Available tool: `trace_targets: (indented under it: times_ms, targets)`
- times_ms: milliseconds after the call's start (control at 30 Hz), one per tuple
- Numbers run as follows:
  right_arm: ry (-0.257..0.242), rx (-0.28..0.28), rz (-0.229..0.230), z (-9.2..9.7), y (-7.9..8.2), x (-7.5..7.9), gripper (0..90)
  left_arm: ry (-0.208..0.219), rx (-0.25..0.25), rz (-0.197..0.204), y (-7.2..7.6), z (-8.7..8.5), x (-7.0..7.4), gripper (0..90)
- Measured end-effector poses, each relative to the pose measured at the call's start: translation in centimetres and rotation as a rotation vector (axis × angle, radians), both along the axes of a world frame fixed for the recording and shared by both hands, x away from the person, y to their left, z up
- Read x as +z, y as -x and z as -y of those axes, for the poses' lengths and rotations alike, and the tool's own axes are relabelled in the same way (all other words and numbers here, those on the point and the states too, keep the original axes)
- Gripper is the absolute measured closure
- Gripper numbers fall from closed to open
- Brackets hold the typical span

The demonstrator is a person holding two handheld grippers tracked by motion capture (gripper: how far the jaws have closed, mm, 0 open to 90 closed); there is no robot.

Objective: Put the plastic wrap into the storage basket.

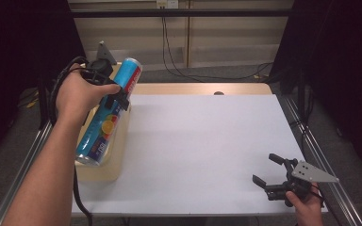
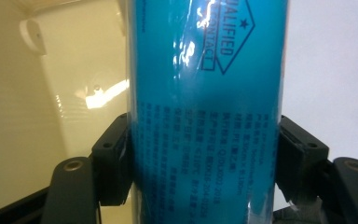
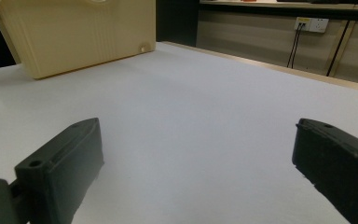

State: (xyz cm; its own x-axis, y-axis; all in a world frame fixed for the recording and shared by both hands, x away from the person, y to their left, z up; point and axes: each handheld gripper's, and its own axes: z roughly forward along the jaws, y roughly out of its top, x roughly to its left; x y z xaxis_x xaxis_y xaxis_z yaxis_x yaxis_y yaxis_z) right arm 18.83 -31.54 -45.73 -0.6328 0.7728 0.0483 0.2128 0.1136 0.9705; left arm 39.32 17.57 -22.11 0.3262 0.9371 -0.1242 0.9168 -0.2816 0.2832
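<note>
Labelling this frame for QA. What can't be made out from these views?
- Blue tube: lower end sits in the cream bin, so contact with the bin floor is hidden in the high view.
- Small print on the tube: blurred in the left gripper view.
- Left gripper: mostly behind the hand.
- Bin interior: unseen from the right gripper view, outer wall blocks it.

From above the near edge we looked forward and down across the table. Our left gripper camera sat tight against a blue can over the cream bin. Our right one skimmed low from the near right corner toward that bin.
</note>
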Motion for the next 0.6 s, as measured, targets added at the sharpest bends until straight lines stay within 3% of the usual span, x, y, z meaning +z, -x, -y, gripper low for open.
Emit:
trace_targets:
  times_ms: [167,600]
  targets:
    - [0.0,0.001,0.001,0.1,0.0,0.0,1.6,-0.007,0.025,0.009,0.1,-1.0,0.0,32.3]
    - [0.003,-0.001,0.012,0.1,0.1,0.1,1.6,-0.015,0.102,-0.011,0.2,-4.5,-0.7,32.3]
